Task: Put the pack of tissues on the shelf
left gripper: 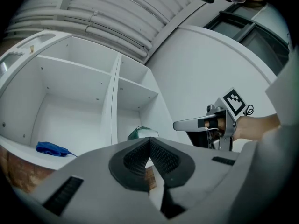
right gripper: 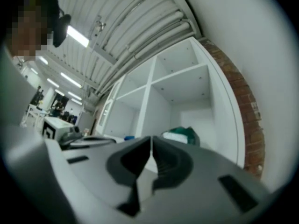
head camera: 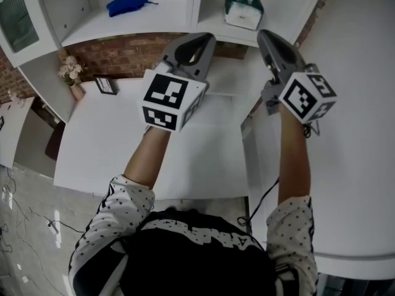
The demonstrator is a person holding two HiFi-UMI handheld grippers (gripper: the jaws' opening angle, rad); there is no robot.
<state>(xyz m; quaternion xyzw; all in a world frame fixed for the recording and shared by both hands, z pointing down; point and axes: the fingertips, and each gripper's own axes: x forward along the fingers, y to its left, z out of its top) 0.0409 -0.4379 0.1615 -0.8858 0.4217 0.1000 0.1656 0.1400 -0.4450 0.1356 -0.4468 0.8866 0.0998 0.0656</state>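
The pack of tissues [head camera: 242, 8], green and white, sits in the right compartment of the white shelf [head camera: 196, 5]. Both grippers hover over the table in front of it, empty and apart from it. My left gripper [head camera: 205, 40] is shut and points at the shelf divider; my right gripper [head camera: 266, 36] is shut just below the pack's compartment. In the left gripper view the shut jaws [left gripper: 150, 142] hide most of the pack [left gripper: 138, 133], and the right gripper [left gripper: 176, 124] shows at the right. In the right gripper view the pack [right gripper: 183, 136] lies beyond the shut jaws [right gripper: 152, 142].
A blue object [head camera: 126, 5] lies in the left shelf compartment. A small vase of flowers [head camera: 71, 73] and a small frame [head camera: 106, 85] stand at the far left of the white table [head camera: 117, 153]. A brick wall [head camera: 126, 51] runs under the shelf.
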